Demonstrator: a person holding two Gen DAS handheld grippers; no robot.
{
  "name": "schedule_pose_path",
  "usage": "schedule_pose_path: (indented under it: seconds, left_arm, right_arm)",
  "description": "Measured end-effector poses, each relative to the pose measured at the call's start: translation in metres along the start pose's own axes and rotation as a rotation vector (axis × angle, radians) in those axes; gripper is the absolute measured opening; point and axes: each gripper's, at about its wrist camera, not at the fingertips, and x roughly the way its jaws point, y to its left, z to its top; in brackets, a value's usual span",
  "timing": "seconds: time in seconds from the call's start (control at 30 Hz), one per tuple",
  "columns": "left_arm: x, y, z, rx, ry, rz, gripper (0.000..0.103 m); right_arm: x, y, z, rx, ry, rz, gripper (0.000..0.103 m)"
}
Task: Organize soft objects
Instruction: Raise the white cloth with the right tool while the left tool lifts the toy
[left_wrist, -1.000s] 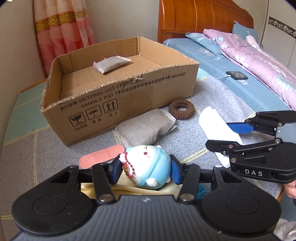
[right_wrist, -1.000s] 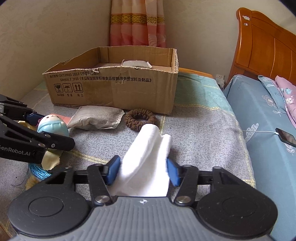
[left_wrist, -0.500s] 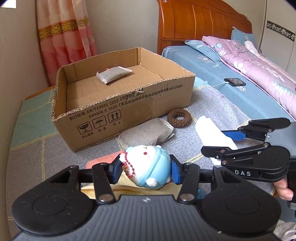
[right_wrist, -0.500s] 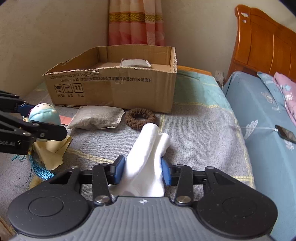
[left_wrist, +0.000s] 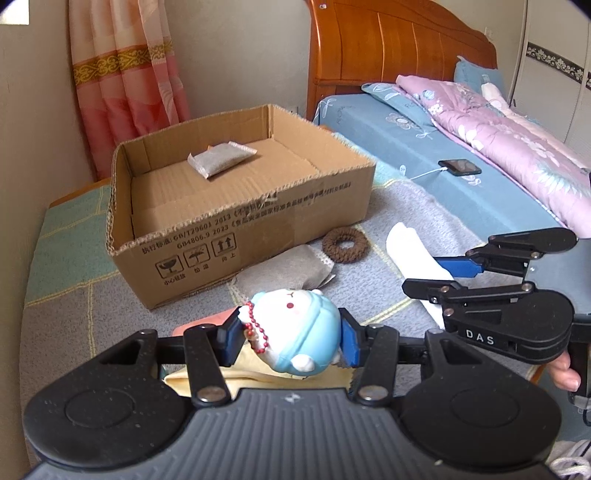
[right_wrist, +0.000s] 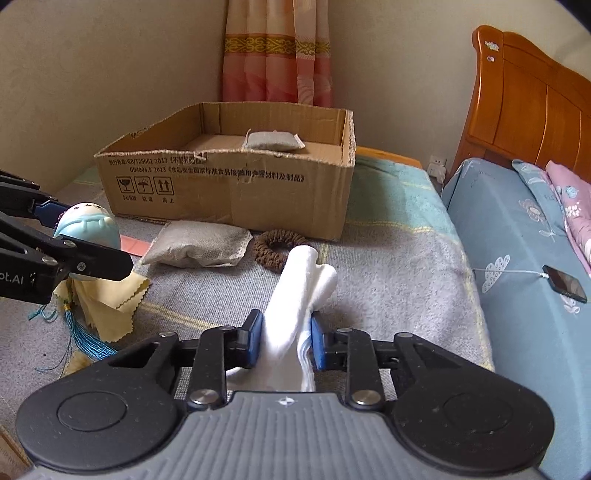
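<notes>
The left gripper (left_wrist: 288, 338) angles downward, its blue pads pressed against both sides of a blue-and-white plush toy (left_wrist: 295, 332). The right gripper (right_wrist: 286, 341) (jaws just closing) pinches a folded white cloth (right_wrist: 295, 295), a fingertip (left_wrist: 563, 371) visible behind its body

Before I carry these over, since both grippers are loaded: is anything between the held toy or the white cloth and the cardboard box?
Only low things lie between: the grey pouch and brown ring on the blanket before the box's front wall. The toy and white cloth must clear that wall.
</notes>
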Motion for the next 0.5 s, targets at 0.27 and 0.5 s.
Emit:
schedule_pose_path:
  seconds: [0.27, 0.5]
  left_arm:
    - [-0.02, 0.0, 0.019, 0.025, -0.049, 0.031, 0.05]
    - [-0.019, 0.017, 0.056, 0.034, -0.106, 0.093, 0.05]
  right_arm:
    - [-0.022, -0.006, 0.014, -0.04, -0.034, 0.025, 0.032]
    - [-0.037, -0.015, 0.04, -0.059, -0.085, 0.048, 0.032]
